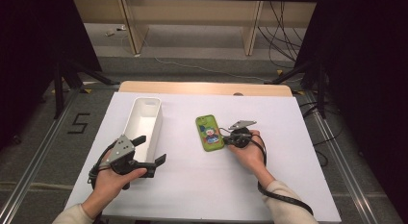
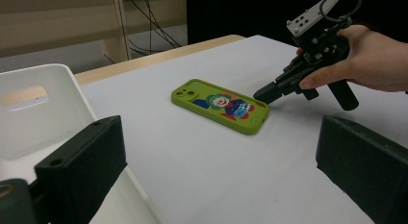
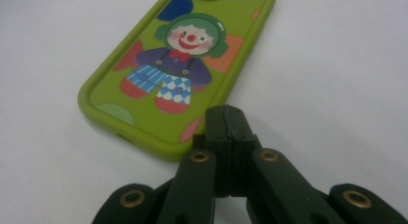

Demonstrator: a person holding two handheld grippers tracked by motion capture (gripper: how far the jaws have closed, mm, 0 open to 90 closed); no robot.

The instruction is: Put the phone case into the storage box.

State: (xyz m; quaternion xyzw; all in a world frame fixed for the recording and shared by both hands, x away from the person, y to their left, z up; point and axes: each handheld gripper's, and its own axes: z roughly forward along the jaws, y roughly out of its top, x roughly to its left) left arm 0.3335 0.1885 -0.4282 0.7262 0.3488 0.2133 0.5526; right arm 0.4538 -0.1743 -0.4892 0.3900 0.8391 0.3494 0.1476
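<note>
Seemingly right gripper [image 3: 226, 119] hides phone case's [image 3: 163, 75] corner (touching?).

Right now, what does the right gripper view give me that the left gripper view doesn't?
The right gripper view shows the right gripper from behind, jaws pressed together with nothing between them, tip at the bottom corner of the green phone case, and the clown print close up.

The left gripper view shows the left gripper's jaws standing wide apart, the white bin beside them, the hand holding the right gripper, and the whole case.

Both show the case lying flat on the white table.
</note>
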